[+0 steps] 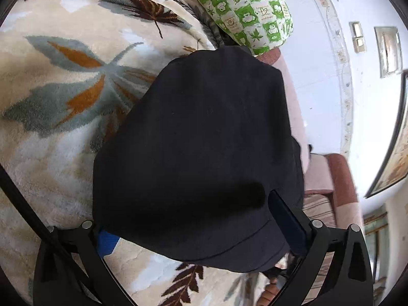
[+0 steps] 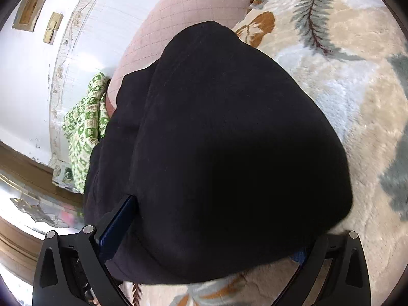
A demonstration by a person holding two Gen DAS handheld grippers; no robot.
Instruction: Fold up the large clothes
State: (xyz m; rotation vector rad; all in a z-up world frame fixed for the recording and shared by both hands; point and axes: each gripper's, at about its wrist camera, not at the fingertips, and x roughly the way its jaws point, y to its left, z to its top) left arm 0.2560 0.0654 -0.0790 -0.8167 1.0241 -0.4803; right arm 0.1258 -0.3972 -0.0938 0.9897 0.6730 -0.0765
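Note:
A large black garment lies folded in layers on a cream leaf-patterned fleece blanket. It fills the middle of the right wrist view too. My left gripper stands wide open with the garment's near edge draped between and over its fingers; the right blue-padded finger shows, the left pad is mostly hidden. My right gripper is also open, the cloth lying across the gap; its left blue-padded finger shows beside the fold, the right pad is nearly covered.
A green-and-white patterned cloth lies at the far end of the bed, also in the right wrist view. A pink quilted sheet covers the mattress edge by the white wall. The blanket spreads to the side.

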